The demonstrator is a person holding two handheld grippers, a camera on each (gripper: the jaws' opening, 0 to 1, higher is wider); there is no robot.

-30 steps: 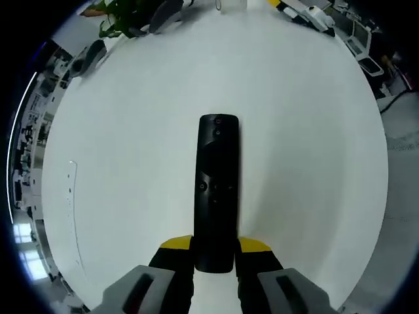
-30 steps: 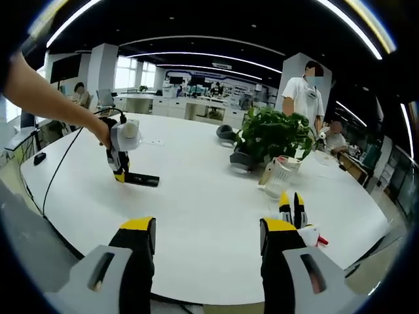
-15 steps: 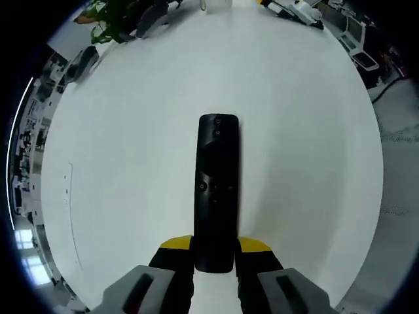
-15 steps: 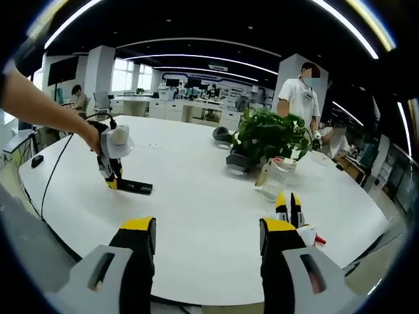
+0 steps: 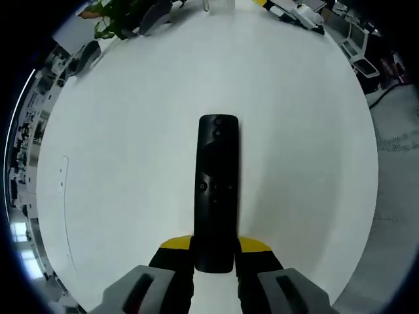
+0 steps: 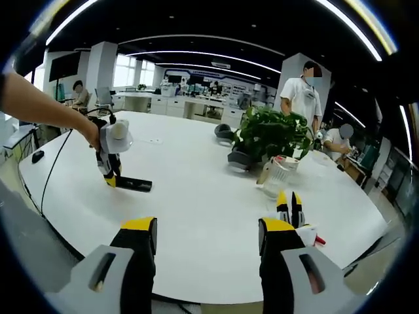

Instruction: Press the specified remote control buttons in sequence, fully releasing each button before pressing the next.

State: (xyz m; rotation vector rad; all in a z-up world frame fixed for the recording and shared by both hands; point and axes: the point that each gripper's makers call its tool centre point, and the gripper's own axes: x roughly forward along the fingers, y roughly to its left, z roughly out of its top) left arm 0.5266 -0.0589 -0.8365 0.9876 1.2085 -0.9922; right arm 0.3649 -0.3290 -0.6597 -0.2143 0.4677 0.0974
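A long black remote control (image 5: 217, 190) runs up the middle of the left gripper view over the white table (image 5: 131, 131). My left gripper (image 5: 215, 252) is shut on the remote's near end, yellow fingertips on both sides. In the right gripper view the same remote (image 6: 134, 184) lies low over the table at the left, held by the left gripper (image 6: 110, 175) in a person's hand. My right gripper (image 6: 207, 237) stands open over the table's near edge, nothing between its jaws, far from the remote.
A potted plant (image 6: 272, 134), a clear glass jug (image 6: 277, 176) and grey headphones (image 6: 227, 131) stand on the table's far right side. Another yellow-tipped gripper (image 6: 290, 208) lies near the right edge. People stand and sit beyond the table. A cable (image 6: 55, 170) hangs from the left gripper.
The left gripper, still holding the remote, has shifted slightly left and back in the right gripper view. The grip on the remote is unchanged.
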